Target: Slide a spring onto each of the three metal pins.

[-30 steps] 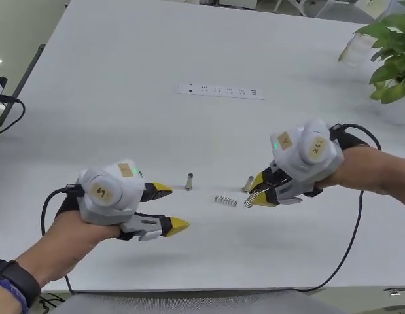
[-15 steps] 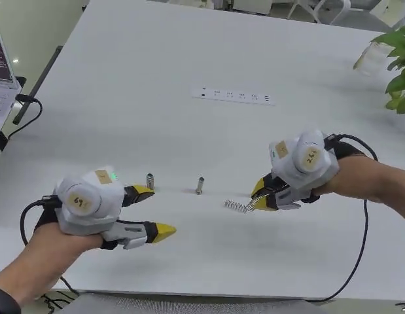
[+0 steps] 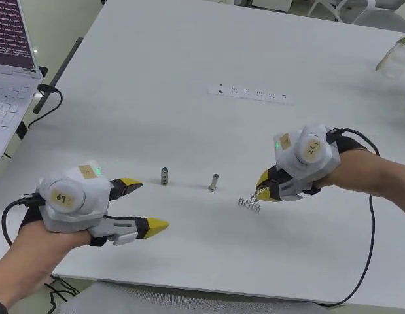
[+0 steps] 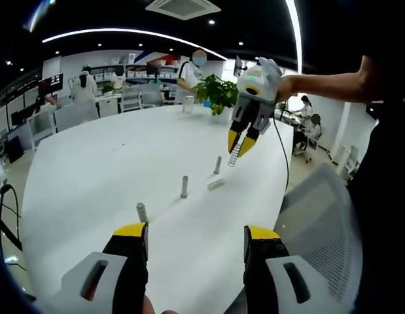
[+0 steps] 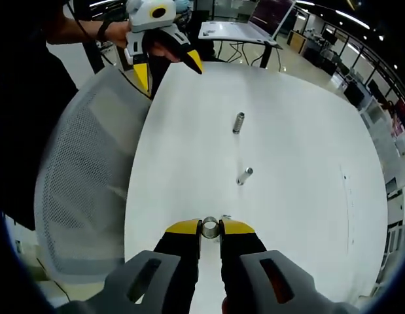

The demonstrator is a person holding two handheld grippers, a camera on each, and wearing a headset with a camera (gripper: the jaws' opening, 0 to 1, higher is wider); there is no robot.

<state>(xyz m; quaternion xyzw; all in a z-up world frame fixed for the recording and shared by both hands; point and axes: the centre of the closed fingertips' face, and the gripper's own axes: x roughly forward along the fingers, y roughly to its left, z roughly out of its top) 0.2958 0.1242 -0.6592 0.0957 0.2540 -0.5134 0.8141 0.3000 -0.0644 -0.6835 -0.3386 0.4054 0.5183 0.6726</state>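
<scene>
My right gripper [image 3: 262, 188] is shut on a spring [image 3: 256, 194] that hangs from its tips just above the table; its own view shows the spring [image 5: 210, 228] end-on between the yellow tips. A second spring [image 3: 249, 205] lies loose just below. A bare metal pin [image 3: 214, 182] stands in the middle, and a pin wearing a spring [image 3: 164, 175] stands to its left. In the left gripper view a third pin [image 4: 217, 163] stands near the held spring [image 4: 233, 154]. My left gripper [image 3: 144, 205] is open, left of the pins, holding nothing.
A white power strip [image 3: 251, 93] lies farther back on the white table [image 3: 156, 98]. An open laptop [image 3: 9, 59] and a black cable [image 3: 55, 91] sit off the left edge. A mesh chair [image 5: 84, 170] stands by the near edge.
The head camera has swung left, bringing the laptop into view. My left gripper has drawn back left, uncovering the leftmost pin. The right gripper still holds its spring.
</scene>
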